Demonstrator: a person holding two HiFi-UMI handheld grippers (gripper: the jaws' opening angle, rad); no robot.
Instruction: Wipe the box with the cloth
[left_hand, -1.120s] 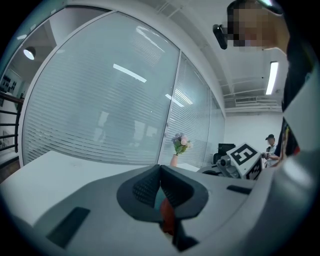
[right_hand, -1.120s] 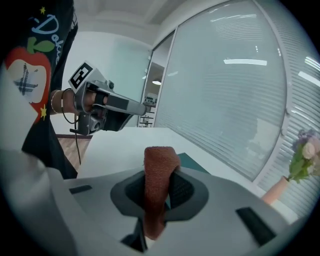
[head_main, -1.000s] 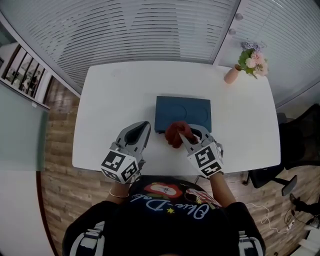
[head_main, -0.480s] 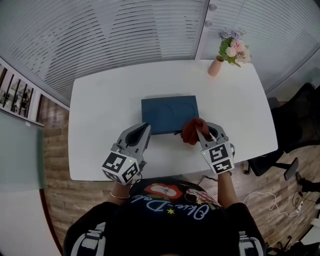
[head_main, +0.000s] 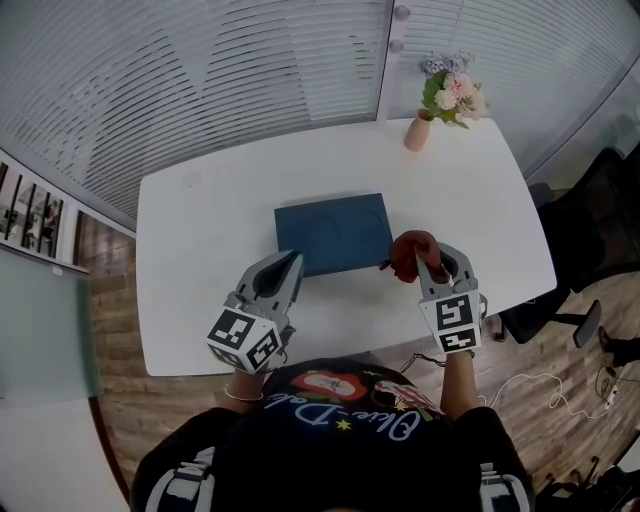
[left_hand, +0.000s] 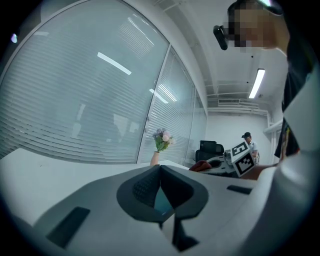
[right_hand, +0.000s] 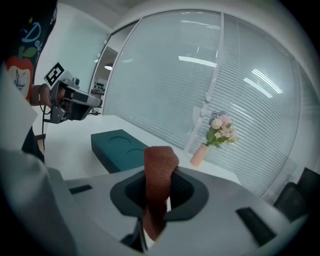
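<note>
Right gripper (head_main: 424, 263) carried cloth (head_main: 411, 248) rightward, off the box (head_main: 333, 233) (gripped tight).

1. In the left gripper view, the left gripper (left_hand: 160, 167) hides most of the box (left_hand: 161, 202). We see only a thin blue-green bit.
2. In the right gripper view, we lose the low end of the cloth (right_hand: 160, 155) inside the right gripper (right_hand: 161, 175).
3. The chair (head_main: 600, 225) past the right edge of the table (head_main: 200, 300) is cut off.

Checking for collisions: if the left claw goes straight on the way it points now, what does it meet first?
Probably the box. The left claw, tips together, aims at its near left corner, and teal shows just past the tips in the left gripper view. The gap and height are hard to judge.
</note>
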